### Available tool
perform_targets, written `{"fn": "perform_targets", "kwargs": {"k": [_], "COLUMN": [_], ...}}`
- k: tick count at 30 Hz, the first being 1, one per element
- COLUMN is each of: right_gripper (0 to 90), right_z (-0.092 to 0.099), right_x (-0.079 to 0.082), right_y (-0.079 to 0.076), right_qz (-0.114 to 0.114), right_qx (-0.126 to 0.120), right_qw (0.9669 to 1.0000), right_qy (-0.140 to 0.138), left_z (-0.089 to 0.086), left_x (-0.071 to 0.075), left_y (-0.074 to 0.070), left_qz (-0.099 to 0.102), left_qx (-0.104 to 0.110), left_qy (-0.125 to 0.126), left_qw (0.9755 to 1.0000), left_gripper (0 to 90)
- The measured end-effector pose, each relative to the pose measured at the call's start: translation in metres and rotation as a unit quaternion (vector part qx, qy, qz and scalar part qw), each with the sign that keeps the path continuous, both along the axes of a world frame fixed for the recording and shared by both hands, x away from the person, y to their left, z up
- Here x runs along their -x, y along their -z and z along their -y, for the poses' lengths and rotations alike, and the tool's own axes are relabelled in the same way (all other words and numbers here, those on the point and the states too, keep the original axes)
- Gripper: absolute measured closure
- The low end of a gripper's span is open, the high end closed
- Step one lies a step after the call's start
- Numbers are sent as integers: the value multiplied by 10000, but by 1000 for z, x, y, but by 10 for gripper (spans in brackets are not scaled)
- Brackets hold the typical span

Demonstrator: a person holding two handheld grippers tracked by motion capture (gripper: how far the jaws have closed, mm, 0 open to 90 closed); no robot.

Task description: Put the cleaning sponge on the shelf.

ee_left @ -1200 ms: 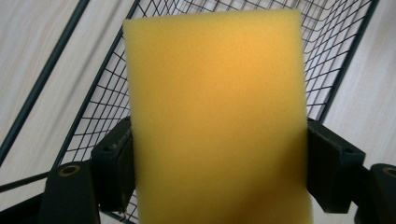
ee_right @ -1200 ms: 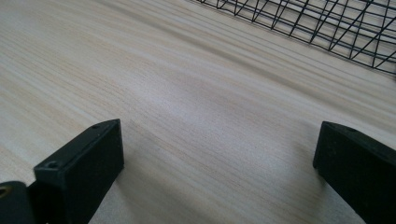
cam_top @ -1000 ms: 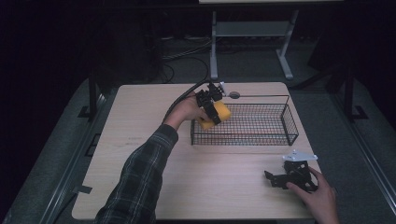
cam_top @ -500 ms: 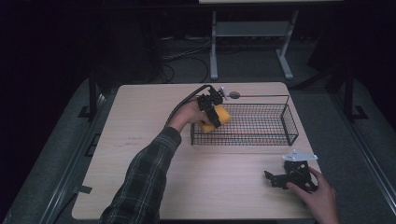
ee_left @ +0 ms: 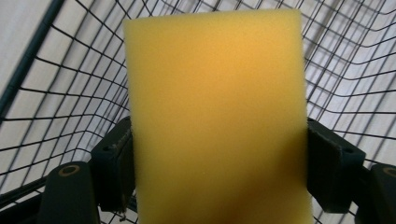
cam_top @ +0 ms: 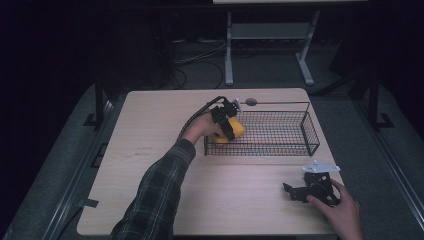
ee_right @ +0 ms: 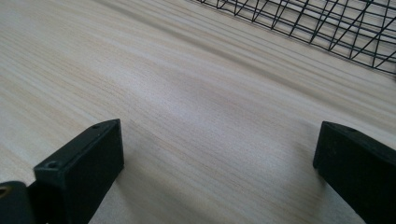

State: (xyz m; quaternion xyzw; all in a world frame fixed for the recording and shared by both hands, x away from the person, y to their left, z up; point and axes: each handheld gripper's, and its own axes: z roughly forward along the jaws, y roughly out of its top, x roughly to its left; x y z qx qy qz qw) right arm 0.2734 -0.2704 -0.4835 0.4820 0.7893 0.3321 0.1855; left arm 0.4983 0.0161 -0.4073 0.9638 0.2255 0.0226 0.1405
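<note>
A: From the high view, where's the sponge (cam_top: 234,131)?

B: At the left end of the wire basket (cam_top: 300,150), clamped in the left gripper (cam_top: 226,125). The right gripper (cam_top: 302,192) rests on the table (cam_top: 150,150), well apart from it.

A: And the left gripper view?

B: The sponge (ee_left: 217,116) stands between both jaws, their pads pressing on its two sides, basket mesh (ee_left: 56,93) behind.

A: The right gripper view?

B: Jaws wide apart over bare table (ee_right: 187,93), nothing between them; the basket (ee_right: 327,23) lies ahead.
</note>
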Motion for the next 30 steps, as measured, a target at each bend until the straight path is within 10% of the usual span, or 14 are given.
{"fn": "perform_targets", "kwargs": {"k": [30], "right_gripper": [11], "right_z": [0], "right_x": [0], "right_y": [0], "right_qz": [2], "right_qx": [-10], "right_qw": [10000], "right_qy": [-1], "left_z": [-3], "left_x": [-4], "left_y": [4], "left_qz": [-71], "left_qx": [-11], "left_qy": [-127], "left_qw": [9999], "left_gripper": [184]}}
